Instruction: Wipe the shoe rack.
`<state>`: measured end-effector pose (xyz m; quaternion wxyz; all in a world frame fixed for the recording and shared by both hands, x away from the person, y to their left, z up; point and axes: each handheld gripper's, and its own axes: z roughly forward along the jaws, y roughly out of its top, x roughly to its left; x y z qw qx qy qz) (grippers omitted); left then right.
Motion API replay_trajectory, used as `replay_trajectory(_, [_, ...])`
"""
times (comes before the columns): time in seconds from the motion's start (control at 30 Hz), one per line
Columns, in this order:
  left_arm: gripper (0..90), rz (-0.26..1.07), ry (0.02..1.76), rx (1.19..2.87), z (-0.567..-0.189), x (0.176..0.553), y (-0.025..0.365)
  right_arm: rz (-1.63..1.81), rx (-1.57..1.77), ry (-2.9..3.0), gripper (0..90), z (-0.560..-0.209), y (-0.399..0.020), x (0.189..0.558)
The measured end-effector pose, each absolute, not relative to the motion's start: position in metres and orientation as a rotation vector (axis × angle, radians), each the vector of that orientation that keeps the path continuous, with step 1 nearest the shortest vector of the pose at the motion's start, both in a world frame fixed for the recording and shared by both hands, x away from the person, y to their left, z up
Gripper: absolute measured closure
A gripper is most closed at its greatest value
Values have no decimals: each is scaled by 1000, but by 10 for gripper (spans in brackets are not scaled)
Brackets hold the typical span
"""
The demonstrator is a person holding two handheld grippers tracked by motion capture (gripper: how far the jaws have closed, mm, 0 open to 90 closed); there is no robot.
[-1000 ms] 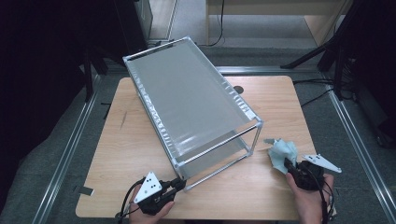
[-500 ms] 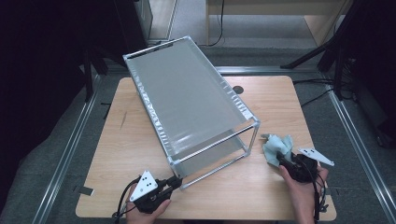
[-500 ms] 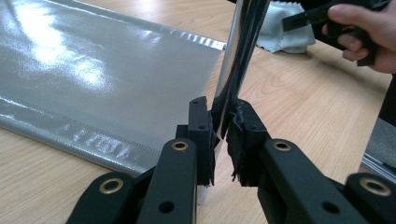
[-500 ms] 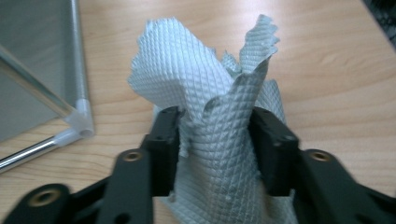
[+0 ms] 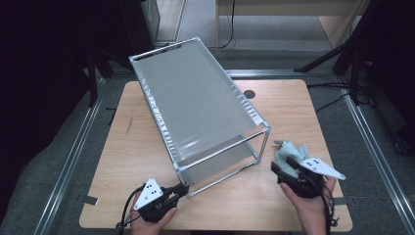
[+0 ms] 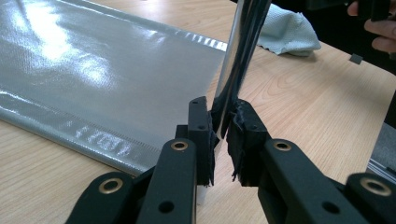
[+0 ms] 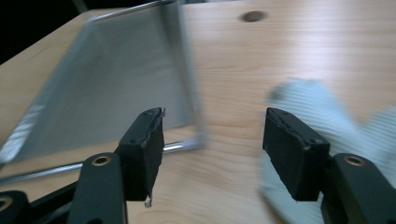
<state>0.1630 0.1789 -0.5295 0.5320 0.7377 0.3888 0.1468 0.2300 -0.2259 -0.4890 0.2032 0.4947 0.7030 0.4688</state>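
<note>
A metal-tube rack with a grey fabric shelf (image 5: 195, 103) lies tilted across the wooden table (image 5: 293, 103). My left gripper (image 5: 182, 190) is at its near corner. In the left gripper view, my left gripper (image 6: 223, 135) is shut on the rack's shiny corner post (image 6: 243, 42). A crumpled light blue cloth (image 5: 288, 149) lies on the table right of the rack. Just behind it is my right gripper (image 5: 281, 164), whose jaws have just been opening. In the right gripper view, my right gripper (image 7: 212, 135) is open over bare wood. The blurred cloth (image 7: 322, 107) lies by its right jaw.
A small round hole (image 5: 249, 93) is in the table beyond the rack's far right side. The table's near edge runs just below both hands. Dark equipment and metal floor rails (image 5: 73, 161) surround the table.
The right gripper carried the cloth a little left toward the rack, then opened and let it go onto the table. The left gripper kept its grip on the post.
</note>
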Motion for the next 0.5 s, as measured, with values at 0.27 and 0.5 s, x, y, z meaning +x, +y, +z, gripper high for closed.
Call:
replay_trajectory(0.27, [796,317,905,1761,-530,161,178,1225,1460,1928,642,-501,-188,253])
replay_trajectory(0.5, [798,289,863,1763,-531,160,175,1254,1457,1895,900,-501,-182,265])
